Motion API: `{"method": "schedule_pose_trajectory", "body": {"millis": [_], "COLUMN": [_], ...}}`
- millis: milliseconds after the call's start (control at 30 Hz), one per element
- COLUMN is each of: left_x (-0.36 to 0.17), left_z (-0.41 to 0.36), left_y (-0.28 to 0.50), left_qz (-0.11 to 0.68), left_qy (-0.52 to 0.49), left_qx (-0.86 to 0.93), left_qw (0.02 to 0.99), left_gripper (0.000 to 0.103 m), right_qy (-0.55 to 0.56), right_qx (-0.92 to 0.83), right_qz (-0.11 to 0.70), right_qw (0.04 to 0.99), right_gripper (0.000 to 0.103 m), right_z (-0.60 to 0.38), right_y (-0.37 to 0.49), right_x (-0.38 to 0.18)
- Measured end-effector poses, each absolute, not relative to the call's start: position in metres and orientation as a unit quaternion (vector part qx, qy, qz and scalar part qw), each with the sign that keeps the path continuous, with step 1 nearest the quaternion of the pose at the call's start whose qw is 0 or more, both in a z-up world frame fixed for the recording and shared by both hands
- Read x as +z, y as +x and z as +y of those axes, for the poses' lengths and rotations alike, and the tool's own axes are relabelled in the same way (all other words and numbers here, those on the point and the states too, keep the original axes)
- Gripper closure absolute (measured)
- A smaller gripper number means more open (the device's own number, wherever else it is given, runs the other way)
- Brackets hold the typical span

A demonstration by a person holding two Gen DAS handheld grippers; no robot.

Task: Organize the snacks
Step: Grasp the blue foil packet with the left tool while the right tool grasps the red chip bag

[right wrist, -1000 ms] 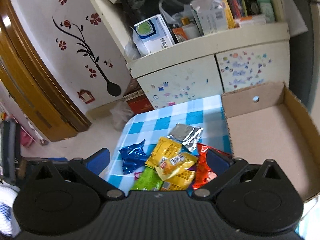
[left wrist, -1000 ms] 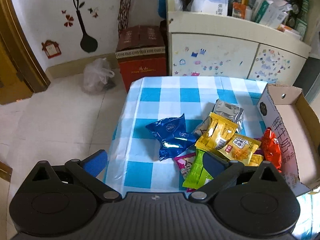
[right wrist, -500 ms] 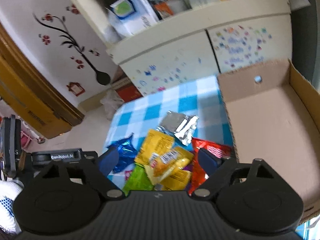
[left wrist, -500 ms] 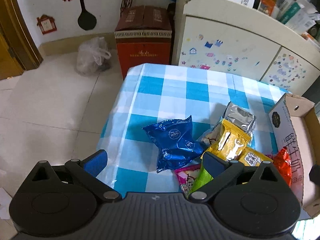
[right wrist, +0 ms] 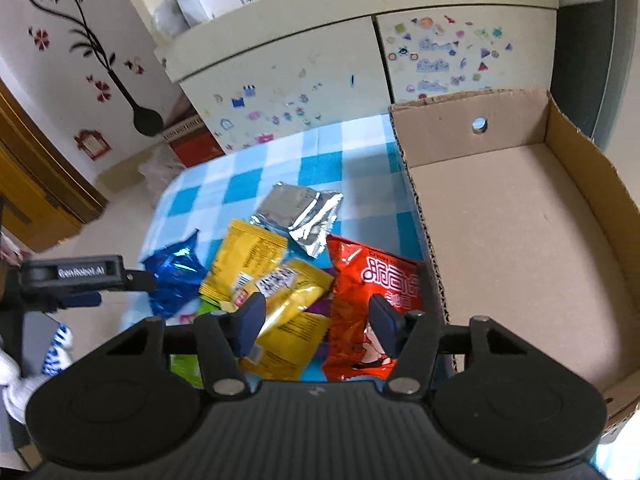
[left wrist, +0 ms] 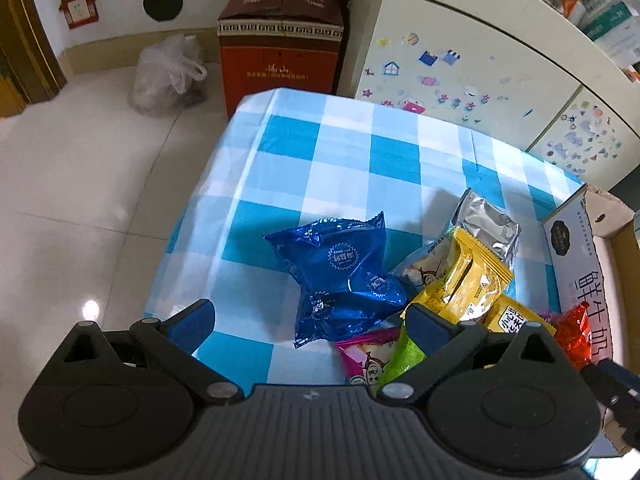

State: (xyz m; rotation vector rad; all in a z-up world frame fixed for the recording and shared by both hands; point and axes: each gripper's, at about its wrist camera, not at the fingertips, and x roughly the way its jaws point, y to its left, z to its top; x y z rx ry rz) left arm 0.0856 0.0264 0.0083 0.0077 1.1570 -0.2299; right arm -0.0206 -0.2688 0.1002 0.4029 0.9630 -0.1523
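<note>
A pile of snack packets lies on the blue checked tablecloth (left wrist: 320,160). A blue packet (left wrist: 344,276) lies at the pile's left, also in the right wrist view (right wrist: 176,276). Yellow packets (right wrist: 248,260), a silver packet (right wrist: 300,216), a red packet (right wrist: 372,292) and a green packet (left wrist: 404,356) lie beside it. My left gripper (left wrist: 312,320) is open and empty, just above the blue packet. My right gripper (right wrist: 318,320) is open and empty, low over the yellow and red packets. An open cardboard box (right wrist: 512,232) stands right of the pile.
A cream cabinet (right wrist: 360,64) with stickers stands behind the table. A red-brown carton (left wrist: 280,40) and a plastic bag (left wrist: 168,72) sit on the tiled floor left of it. The table's left edge drops off to the floor.
Both grippers have moved down and closer to the pile. The right gripper's jaws have narrowed but stay open. The packets have not moved.
</note>
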Motion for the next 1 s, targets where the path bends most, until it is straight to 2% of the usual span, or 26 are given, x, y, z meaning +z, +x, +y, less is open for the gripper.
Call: {"method": "schedule_pose_trajectory", "body": {"millis": [500, 567, 800, 867, 900, 1000], "left_x": [-0.02, -0.023, -0.035, -0.036, -0.036, -0.038], "left_z": [0.019, 0.017, 0.014, 0.013, 0.012, 0.012], "left_y": [0.106, 0.108, 0.115, 0.115, 0.115, 0.113], "left_qz": [0.544, 0.543, 0.545, 0.543, 0.543, 0.549], "left_qy": [-0.033, -0.038, -0.047, -0.044, -0.041, -0.048], "left_qx": [-0.121, -0.121, -0.11, -0.109, -0.109, -0.117], "left_qw": [0.829, 0.83, 0.83, 0.832, 0.832, 0.827], "left_gripper": [0.0, 0.0, 0.002, 0.009, 0.012, 0.028], "right_qy": [0.153, 0.148, 0.155, 0.169, 0.174, 0.179], "right_qx": [-0.121, -0.126, -0.126, -0.114, -0.107, -0.093], "right_qz": [0.499, 0.498, 0.487, 0.477, 0.472, 0.461], "right_qw": [0.844, 0.845, 0.85, 0.855, 0.858, 0.864], "right_gripper": [0.046, 0.056, 0.069, 0.076, 0.076, 0.077], "right_z": [-0.26, -0.26, -0.263, -0.265, -0.265, -0.262], "right_y": [-0.013, -0.014, -0.015, -0.016, -0.016, -0.016], "right_x": [0.071, 0.07, 0.075, 0.081, 0.084, 0.091]}}
